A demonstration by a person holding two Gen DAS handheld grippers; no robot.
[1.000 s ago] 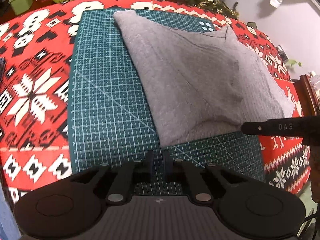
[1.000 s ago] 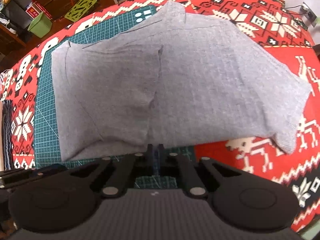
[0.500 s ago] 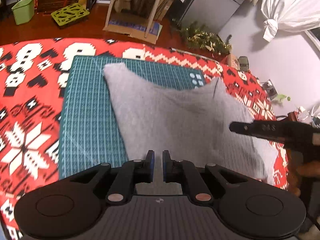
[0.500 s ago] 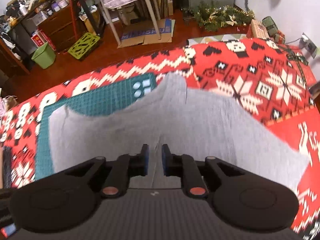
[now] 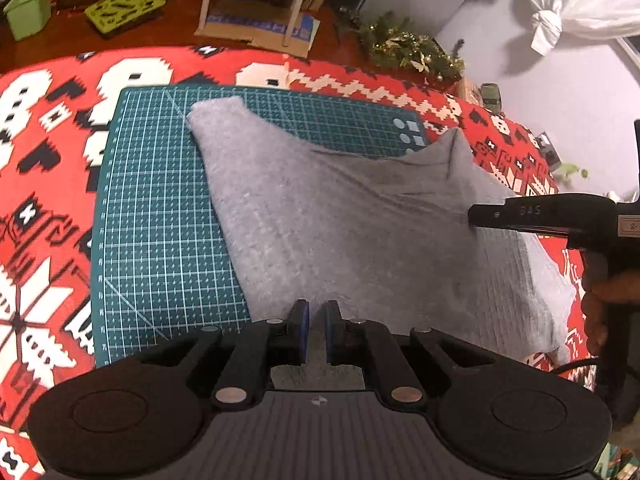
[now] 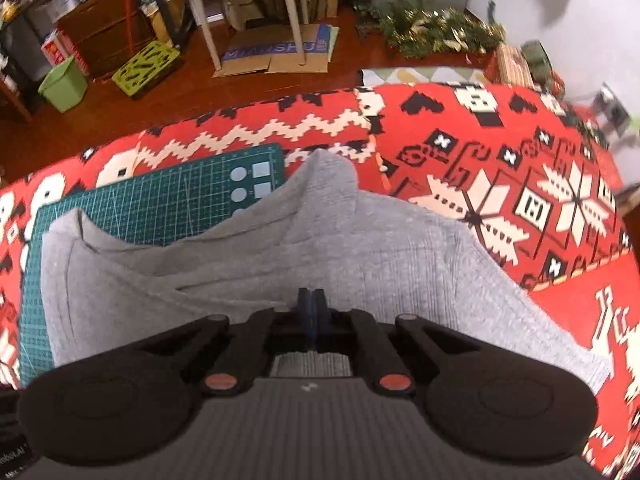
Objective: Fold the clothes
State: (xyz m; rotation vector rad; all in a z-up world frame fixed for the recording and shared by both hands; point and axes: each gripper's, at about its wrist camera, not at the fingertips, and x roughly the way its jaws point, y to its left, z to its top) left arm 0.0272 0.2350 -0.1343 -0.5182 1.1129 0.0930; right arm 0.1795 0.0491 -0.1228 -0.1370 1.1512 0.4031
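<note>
My two wrist cameras are looking forward and down from close above the grey garment (image 5: 340,216); both are sharing the green cutting mat (image 6: 168,204) and red patterned cloth (image 5: 48,168).

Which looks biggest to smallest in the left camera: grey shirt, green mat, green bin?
1. Grey shirt, though it is lifted nearer the camera and hides part of the mat.
2. Green mat, a close second.
3. Green bin, far away on the floor.
</note>
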